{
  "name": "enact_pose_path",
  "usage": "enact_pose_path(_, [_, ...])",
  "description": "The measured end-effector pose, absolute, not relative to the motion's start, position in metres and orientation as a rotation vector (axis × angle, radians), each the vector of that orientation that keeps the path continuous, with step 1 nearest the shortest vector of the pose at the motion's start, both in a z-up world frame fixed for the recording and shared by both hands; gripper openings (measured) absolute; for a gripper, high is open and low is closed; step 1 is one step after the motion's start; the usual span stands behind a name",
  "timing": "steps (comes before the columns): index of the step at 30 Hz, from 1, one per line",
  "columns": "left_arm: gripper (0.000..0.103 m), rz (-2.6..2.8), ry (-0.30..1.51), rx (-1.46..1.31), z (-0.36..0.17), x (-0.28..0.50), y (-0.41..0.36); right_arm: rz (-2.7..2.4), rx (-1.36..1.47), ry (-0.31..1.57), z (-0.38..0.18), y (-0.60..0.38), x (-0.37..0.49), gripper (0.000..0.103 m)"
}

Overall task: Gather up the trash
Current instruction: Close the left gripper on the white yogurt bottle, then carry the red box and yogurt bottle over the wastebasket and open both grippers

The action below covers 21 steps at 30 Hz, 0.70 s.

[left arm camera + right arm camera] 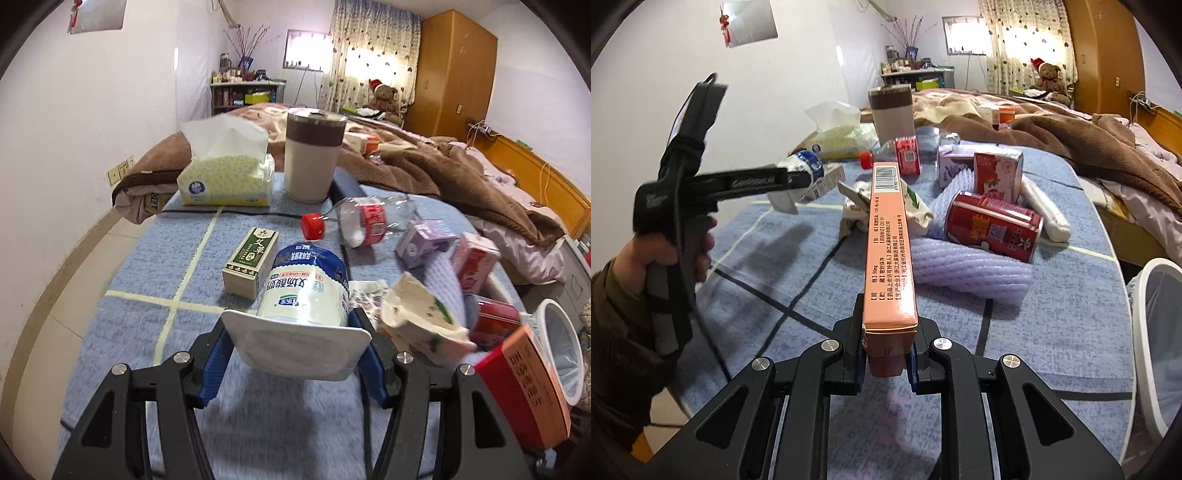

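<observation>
Now yogurt bottle between left jaws.

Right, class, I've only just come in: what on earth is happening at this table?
A person is clearing rubbish with two hand-held grippers. The left gripper is shut on a yogurt bottle, and the right gripper is shut on a long orange box. A red can, cartons and a plastic bottle lie on the table; a white bin waits at its right edge.

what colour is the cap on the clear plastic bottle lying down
Red cap, clearest in the left wrist view.
</observation>
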<state>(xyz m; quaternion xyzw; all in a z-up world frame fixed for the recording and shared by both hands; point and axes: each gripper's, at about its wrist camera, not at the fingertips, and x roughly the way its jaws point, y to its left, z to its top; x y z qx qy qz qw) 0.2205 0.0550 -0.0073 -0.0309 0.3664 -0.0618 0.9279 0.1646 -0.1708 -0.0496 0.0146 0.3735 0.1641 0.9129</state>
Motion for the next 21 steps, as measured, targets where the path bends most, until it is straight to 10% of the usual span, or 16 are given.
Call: enact_pose_path(21, [0.064,-0.380,0.620,0.041,0.047,0.125,-0.047,0.109,0.087,0.619,-0.014,-0.254,0.115,0.017])
